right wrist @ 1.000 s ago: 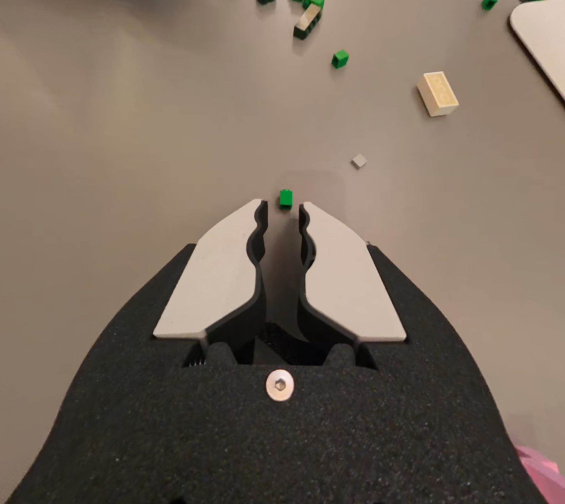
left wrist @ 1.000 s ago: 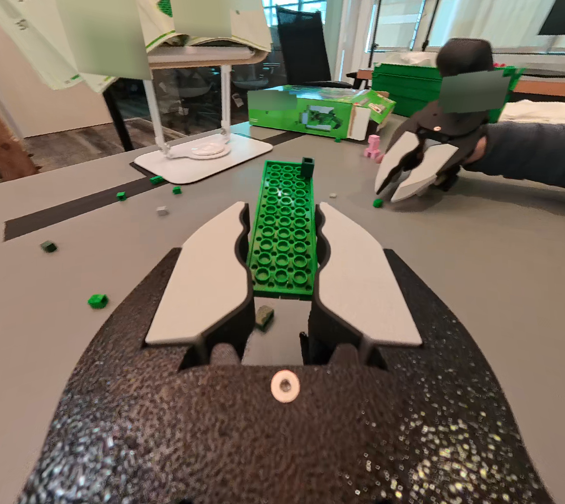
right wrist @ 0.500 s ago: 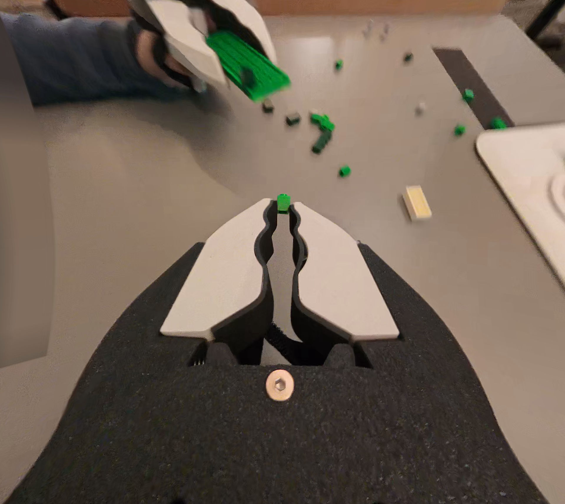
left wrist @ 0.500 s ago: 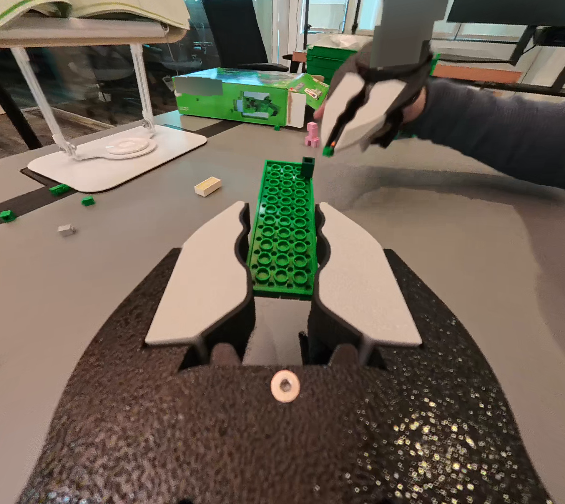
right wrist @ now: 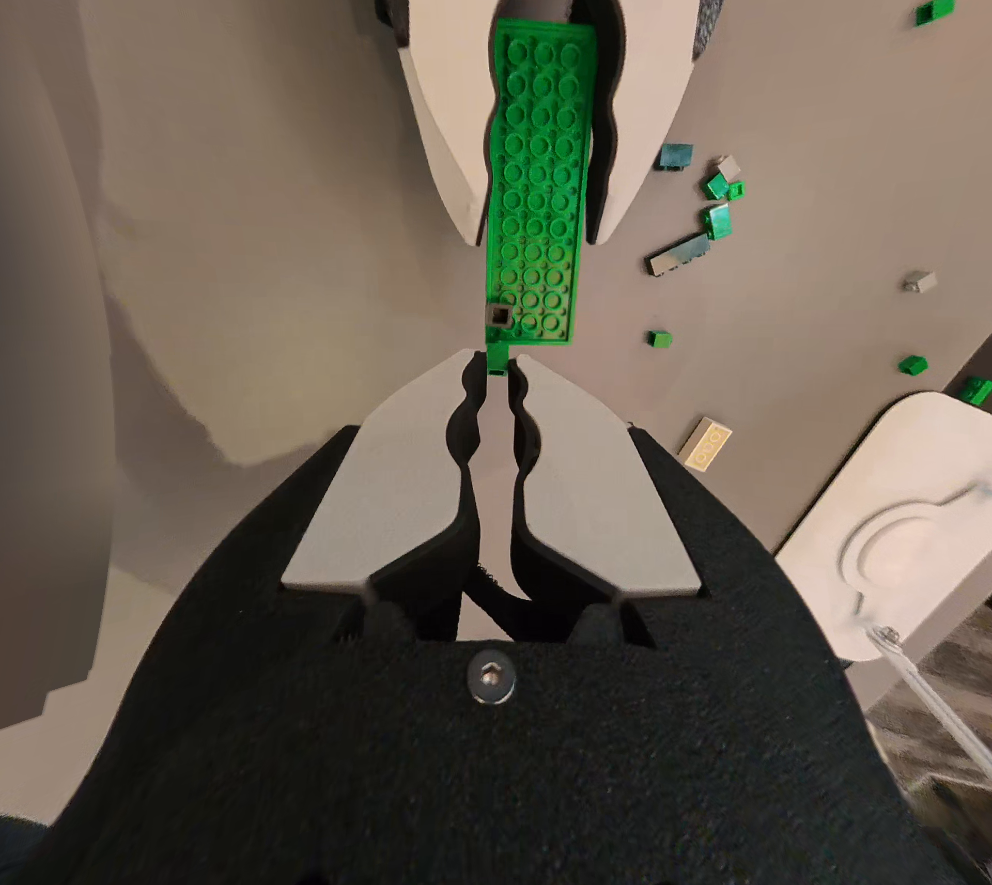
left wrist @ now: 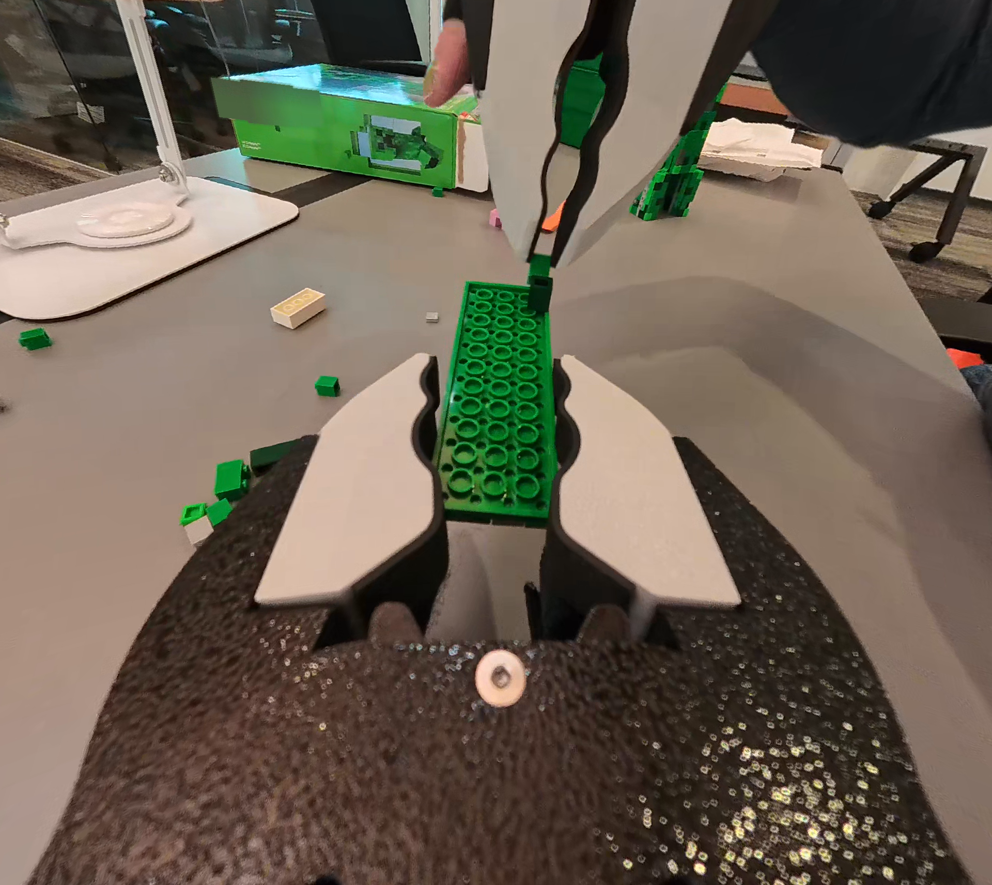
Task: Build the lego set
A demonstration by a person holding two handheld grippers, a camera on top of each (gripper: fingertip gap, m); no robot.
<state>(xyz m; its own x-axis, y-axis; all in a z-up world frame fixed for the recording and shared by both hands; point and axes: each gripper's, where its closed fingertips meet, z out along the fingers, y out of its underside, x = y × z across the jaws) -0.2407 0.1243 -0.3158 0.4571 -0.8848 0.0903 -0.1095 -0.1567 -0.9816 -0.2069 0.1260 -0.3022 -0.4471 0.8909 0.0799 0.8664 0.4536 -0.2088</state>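
Observation:
My left gripper [left wrist: 496,365] is shut on a long green studded plate [left wrist: 496,408] and holds it above the grey table, pointing away from me. A dark green small brick [left wrist: 539,293] stands on the plate's far right corner. My right gripper [right wrist: 496,362] is shut on a small bright green brick [right wrist: 497,359] at its tips. It comes down from above in the left wrist view [left wrist: 545,258], with the small brick just over the dark brick. In the right wrist view the plate [right wrist: 537,193] lies ahead between the left gripper's fingers [right wrist: 451,118].
Loose green, grey and dark bricks [right wrist: 716,210] and a cream brick [left wrist: 298,307] lie on the table. A white stand base [left wrist: 123,236] sits at left, a green box [left wrist: 343,129] behind, and a green built model [left wrist: 671,183] at back right. Some 4 centimeters of space lies between my two pairs of fingers.
My right gripper closed on the small green brick, lifted it off the table and carried it to the plate's far corner. My left gripper kept hold of the plate.

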